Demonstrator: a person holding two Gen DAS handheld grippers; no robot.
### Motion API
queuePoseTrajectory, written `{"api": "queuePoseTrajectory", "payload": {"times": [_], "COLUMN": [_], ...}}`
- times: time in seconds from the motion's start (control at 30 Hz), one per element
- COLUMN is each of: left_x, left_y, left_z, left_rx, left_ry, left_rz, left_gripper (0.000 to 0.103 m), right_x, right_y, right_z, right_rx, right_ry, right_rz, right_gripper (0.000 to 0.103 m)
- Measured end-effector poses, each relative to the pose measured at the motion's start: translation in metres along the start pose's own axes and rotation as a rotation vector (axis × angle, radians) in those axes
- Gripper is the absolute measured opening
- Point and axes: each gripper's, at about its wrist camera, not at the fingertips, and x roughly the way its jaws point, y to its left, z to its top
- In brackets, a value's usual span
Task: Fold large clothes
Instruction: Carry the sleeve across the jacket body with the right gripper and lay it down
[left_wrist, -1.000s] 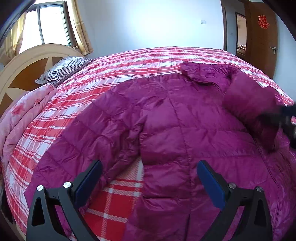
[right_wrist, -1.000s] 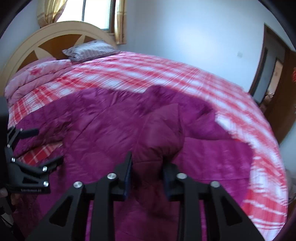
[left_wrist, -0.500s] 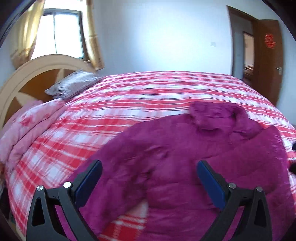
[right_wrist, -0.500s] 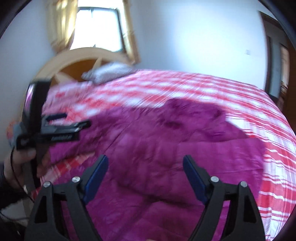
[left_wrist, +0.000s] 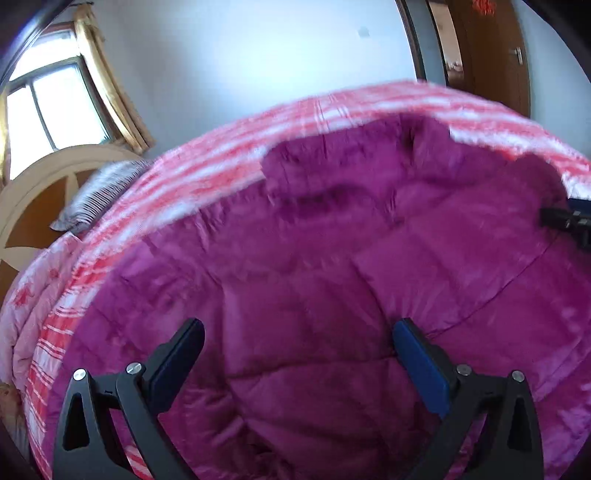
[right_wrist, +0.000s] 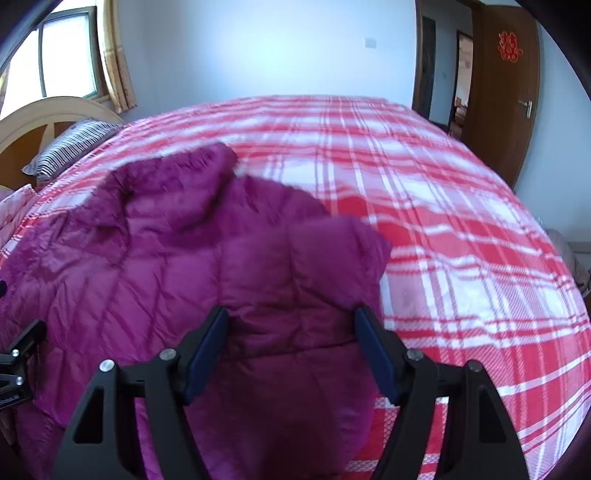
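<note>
Left hand-held gripper (left_wrist: 297, 350) was released, jaws spread wide, nothing between them. It hovered over the jacket (left_wrist: 332, 277), pointing down across the quilted body toward the collar (left_wrist: 332, 177) at the far side. The picture was smeared, so I could not tell whether the fingertips touched the fabric or hung just above it.

The jacket lay spread on the bed (right_wrist: 424, 192), on its left half, nearer the headboard (right_wrist: 40, 114) and pillow (right_wrist: 70, 147) than the door-side edge. Long axis ran from the near edge of the bed, where both grippers were, up to the collar (right_wrist: 173, 173) at the far end.

Right hand-held gripper (right_wrist: 291, 343) was also released, jaws spread, straddling the folded-over sleeve or shoulder panel (right_wrist: 295, 266) on the jacket's right side. Fabric sat between the pads, but they were not clamped on it. Bare checked bedspread started just to the right of that panel.

Key relation: the jacket's right edge lay directly under the right gripper, while the left one sat over the middle of the body with the left sleeve out of its view. So I'd judge the right hand was better placed for the next fold, and the left would have to shift outward toward the headboard side to reach its sleeve.
</note>
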Motion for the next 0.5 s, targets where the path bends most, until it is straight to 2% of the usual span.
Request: {"api": "queuePoseTrajectory", "payload": {"times": [0.17, 0.37, 0.43, 0.5], "left_x": [0.009, 0.014, 0.015, 0.015], "left_y": [0.0, 0.005, 0.005, 0.003], "left_z": [-0.003, -0.006, -0.007, -0.007], "left_rx": [-0.016, -0.053, -0.059, -0.056], "left_ry": [0.022, 0.033, 0.032, 0.028], "left_rz": [-0.029, -0.066, -0.067, -0.061], "left_gripper": [0.102, 0.102, 0.102, 0.102], "right_x": [0.01, 0.01, -0.006, -0.029], "right_y": [-0.011, -0.004, -0.003, -0.001], "right_z": [-0.01, -0.01, -0.006, 0.0], "right_rx": [0.034, -0.006, -0.009, -0.002], "right_ry": [0.031, 0.048, 0.015, -0.07], "right_rz": [0.023, -0.016, -0.039, -0.04], "right_gripper": [0.073, 0.073, 0.068, 0.068]}}
